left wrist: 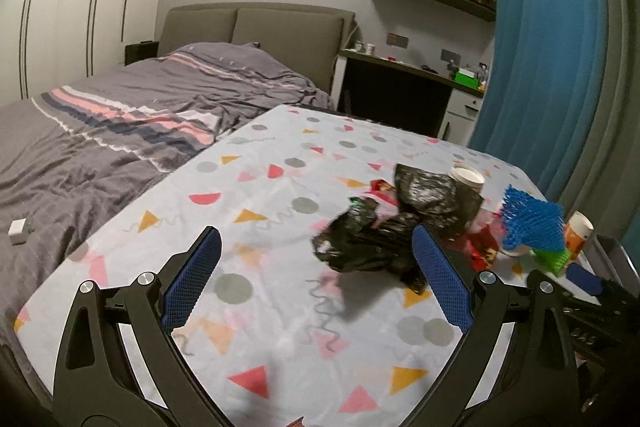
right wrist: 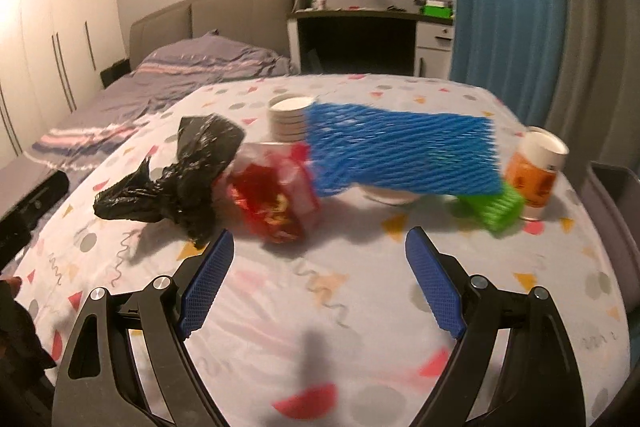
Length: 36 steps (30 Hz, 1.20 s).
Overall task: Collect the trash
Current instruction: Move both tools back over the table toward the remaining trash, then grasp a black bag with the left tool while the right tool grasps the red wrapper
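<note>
Trash lies in a pile on a table with a patterned cloth (left wrist: 256, 235) (right wrist: 360, 287). A crumpled black plastic bag (left wrist: 384, 227) (right wrist: 188, 179) sits leftmost, a red snack wrapper (right wrist: 276, 195) (left wrist: 482, 247) beside it. Blue foam netting (right wrist: 404, 151) (left wrist: 532, 223) drapes over a green net piece (right wrist: 496, 207) (left wrist: 554, 257). A white paper cup (right wrist: 290, 117) (left wrist: 468, 179) stands behind, an orange-and-white cup (right wrist: 536, 175) (left wrist: 578, 233) at the right. My left gripper (left wrist: 316, 239) is open, its right finger near the bag. My right gripper (right wrist: 320, 243) is open and empty, just short of the wrapper.
A bed with a grey striped duvet (left wrist: 120, 131) runs along the table's left side. A desk (left wrist: 400, 83) and a blue curtain (left wrist: 552, 47) stand behind. A dark bin rim (right wrist: 612, 211) sits at the table's right edge. The right gripper's body (left wrist: 592, 299) shows at the lower right.
</note>
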Motion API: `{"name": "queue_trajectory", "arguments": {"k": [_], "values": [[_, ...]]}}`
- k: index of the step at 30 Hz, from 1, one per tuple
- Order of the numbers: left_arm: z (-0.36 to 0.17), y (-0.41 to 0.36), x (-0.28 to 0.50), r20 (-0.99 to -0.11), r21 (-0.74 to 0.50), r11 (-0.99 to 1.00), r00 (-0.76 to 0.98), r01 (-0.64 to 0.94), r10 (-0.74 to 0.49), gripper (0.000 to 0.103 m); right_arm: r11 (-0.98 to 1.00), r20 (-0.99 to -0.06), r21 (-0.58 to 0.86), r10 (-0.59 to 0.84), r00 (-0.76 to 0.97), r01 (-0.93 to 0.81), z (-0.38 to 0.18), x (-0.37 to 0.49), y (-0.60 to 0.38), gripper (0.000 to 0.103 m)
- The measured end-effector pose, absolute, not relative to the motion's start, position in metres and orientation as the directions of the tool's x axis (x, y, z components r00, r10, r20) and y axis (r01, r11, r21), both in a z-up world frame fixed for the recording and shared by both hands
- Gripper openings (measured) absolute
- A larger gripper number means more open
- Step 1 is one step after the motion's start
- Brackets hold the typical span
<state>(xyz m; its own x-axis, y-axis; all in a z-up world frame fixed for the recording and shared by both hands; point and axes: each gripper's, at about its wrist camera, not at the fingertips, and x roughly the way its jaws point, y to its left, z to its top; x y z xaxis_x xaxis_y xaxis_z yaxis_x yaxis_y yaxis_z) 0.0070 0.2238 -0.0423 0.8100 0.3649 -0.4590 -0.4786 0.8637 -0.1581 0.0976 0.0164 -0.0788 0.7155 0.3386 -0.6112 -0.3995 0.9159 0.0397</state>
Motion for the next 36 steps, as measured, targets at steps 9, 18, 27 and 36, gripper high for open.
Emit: {"name": "queue_trajectory", "arguments": {"k": [9,18,27,36], "values": [[-0.042,0.246,0.002,-0.454,-0.167,0.856,0.809,-0.489,0.373,0.095,0.920,-0.665,0.062,0.327,0.671,-0.387,-0.095,0.130,0.051,0.085],[-0.046,0.243,0.018,-0.462,-0.164,0.891,0.831,-0.424,0.310,0.095,0.921,-0.718,0.098,0.328,0.613,-0.378,-0.107,0.148,0.057,0.070],[-0.064,0.246,0.044,-0.533,-0.206,0.916,0.824,-0.345,0.191,0.095,0.908,-0.733,0.090,0.339,0.590,-0.410,-0.108,0.142,0.060,0.033],[-0.083,0.258,0.069,-0.619,-0.287,0.906,0.782,-0.312,0.074,0.084,0.883,-0.718,0.096,0.381,0.582,-0.460,-0.102,0.121,0.041,0.031]]}}
